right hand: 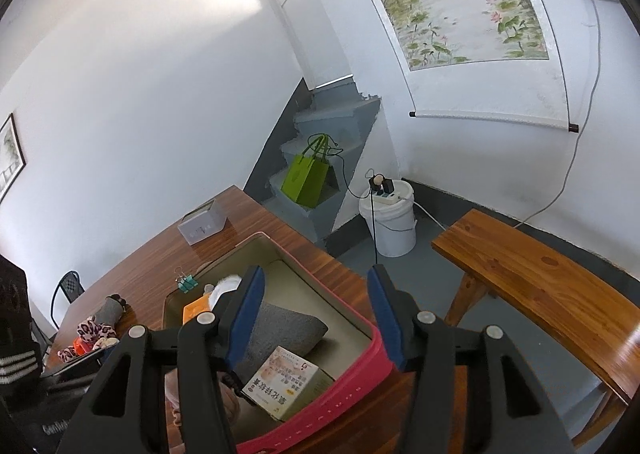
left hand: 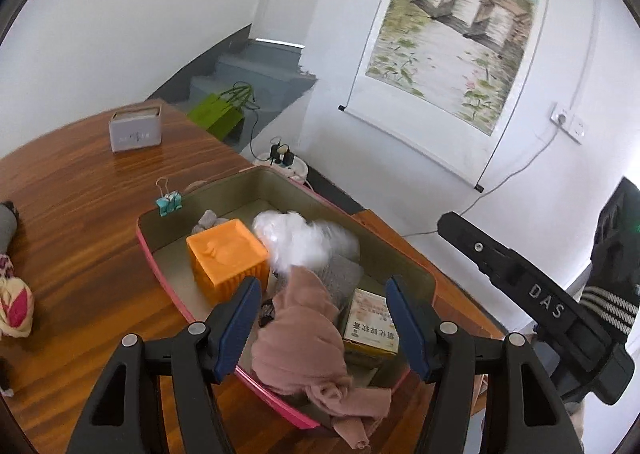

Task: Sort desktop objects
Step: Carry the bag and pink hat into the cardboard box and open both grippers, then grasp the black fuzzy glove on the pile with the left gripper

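A pink-rimmed bin [left hand: 168, 278] sits on the wooden table [left hand: 80, 214]. It holds an orange cube [left hand: 226, 256], a blurred white plastic bag [left hand: 304, 238], a grey cloth [left hand: 344, 278], a yellow medicine box [left hand: 372, 324] and a pink cloth [left hand: 308, 342] draped over the near rim. My left gripper [left hand: 322, 326] is open just above the pink cloth. My right gripper [right hand: 316, 314] is open and empty above the bin's right part [right hand: 360, 370], over the grey cloth [right hand: 280, 330] and medicine box [right hand: 286, 380].
A teal binder clip [left hand: 170, 202] stands beside the bin's far rim. A grey box [left hand: 135, 130] is further back. Rolled cloths [left hand: 14, 306] lie at the left edge. A wooden bench [right hand: 540, 286] and white bucket [right hand: 386, 218] stand right of the table.
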`<state>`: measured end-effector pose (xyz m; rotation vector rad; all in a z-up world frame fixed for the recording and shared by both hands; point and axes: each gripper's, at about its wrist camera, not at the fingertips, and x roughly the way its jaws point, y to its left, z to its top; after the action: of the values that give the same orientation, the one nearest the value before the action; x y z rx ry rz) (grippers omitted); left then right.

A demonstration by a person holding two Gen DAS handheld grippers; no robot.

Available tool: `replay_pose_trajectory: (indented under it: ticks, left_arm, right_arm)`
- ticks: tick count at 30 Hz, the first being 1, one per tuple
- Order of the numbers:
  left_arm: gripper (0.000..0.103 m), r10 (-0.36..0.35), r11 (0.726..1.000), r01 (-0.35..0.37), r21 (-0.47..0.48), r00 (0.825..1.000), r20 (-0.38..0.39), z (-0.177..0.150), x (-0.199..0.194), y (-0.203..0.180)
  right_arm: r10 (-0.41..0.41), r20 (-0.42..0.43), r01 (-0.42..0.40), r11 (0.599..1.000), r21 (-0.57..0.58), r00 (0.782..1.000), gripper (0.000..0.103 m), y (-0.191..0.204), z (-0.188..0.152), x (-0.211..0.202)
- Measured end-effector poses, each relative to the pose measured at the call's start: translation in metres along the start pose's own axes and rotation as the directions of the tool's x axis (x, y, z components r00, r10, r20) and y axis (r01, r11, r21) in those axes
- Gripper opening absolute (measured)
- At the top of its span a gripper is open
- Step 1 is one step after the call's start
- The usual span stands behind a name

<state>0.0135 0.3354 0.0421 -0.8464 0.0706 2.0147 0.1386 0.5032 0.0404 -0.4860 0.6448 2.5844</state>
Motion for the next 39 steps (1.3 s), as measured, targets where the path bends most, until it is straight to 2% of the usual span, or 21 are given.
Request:
replay_pose_trajectory:
  ticks: [9,13,18,22,25,26,27,29,31,35,39]
  left_arm:
    - [0.066,0.113,0.991,-0.11,-0.074,0.992,0.048,-0.002,-0.032,0.041]
    - [0.066,0.181,0.979,-0.174,-0.104,0.981,0.067,-0.011,-0.05,0.064]
    - [0.067,0.272,0.951,-0.258,-0.17,0.96,0.068,-0.027,-0.075,0.106]
    - [0.067,0.363,0.914,-0.341,-0.22,0.93,0.065,-0.045,-0.098,0.142]
    - [0.067,0.442,0.871,-0.412,-0.267,0.895,0.06,-0.059,-0.119,0.171]
    - [0.07,0.464,0.855,-0.431,-0.288,0.884,0.056,-0.063,-0.125,0.181]
    - [0.079,0.485,0.838,-0.448,-0.311,0.873,0.05,-0.068,-0.131,0.191]
    - [0.081,0.519,0.805,-0.469,-0.363,0.854,0.047,-0.077,-0.143,0.209]
    - [0.081,0.538,0.78,-0.483,-0.397,0.842,0.034,-0.085,-0.15,0.225]
    - [0.081,0.536,0.764,-0.493,-0.417,0.844,-0.015,-0.095,-0.143,0.247]
    - [0.081,0.506,0.765,-0.49,-0.418,0.859,-0.079,-0.102,-0.125,0.264]
  right_arm:
    - [0.063,-0.014,-0.063,0.998,-0.03,0.998,0.058,0.024,-0.008,-0.003]
    - [0.113,-0.031,-0.115,0.991,-0.07,0.993,0.062,0.05,-0.016,-0.004]
    - [0.182,-0.053,-0.188,0.972,-0.14,0.982,0.066,0.089,-0.029,-0.004]
    - [0.24,-0.096,-0.254,0.95,-0.182,0.966,0.068,0.123,-0.042,0.001]
    - [0.28,-0.135,-0.304,0.927,-0.221,0.95,0.069,0.148,-0.054,0.006]
    - [0.291,-0.148,-0.319,0.919,-0.23,0.945,0.069,0.156,-0.058,0.008]
    - [0.302,-0.163,-0.335,0.912,-0.239,0.939,0.07,0.165,-0.062,0.01]
    - [0.317,-0.194,-0.359,0.9,-0.249,0.928,0.071,0.179,-0.07,0.017]
    - [0.322,-0.219,-0.373,0.89,-0.261,0.921,0.071,0.191,-0.078,0.022]
    - [0.324,-0.274,-0.397,0.875,-0.276,0.905,0.071,0.215,-0.093,0.036]
    - [0.31,-0.305,-0.398,0.869,-0.295,0.901,0.071,0.232,-0.102,0.046]
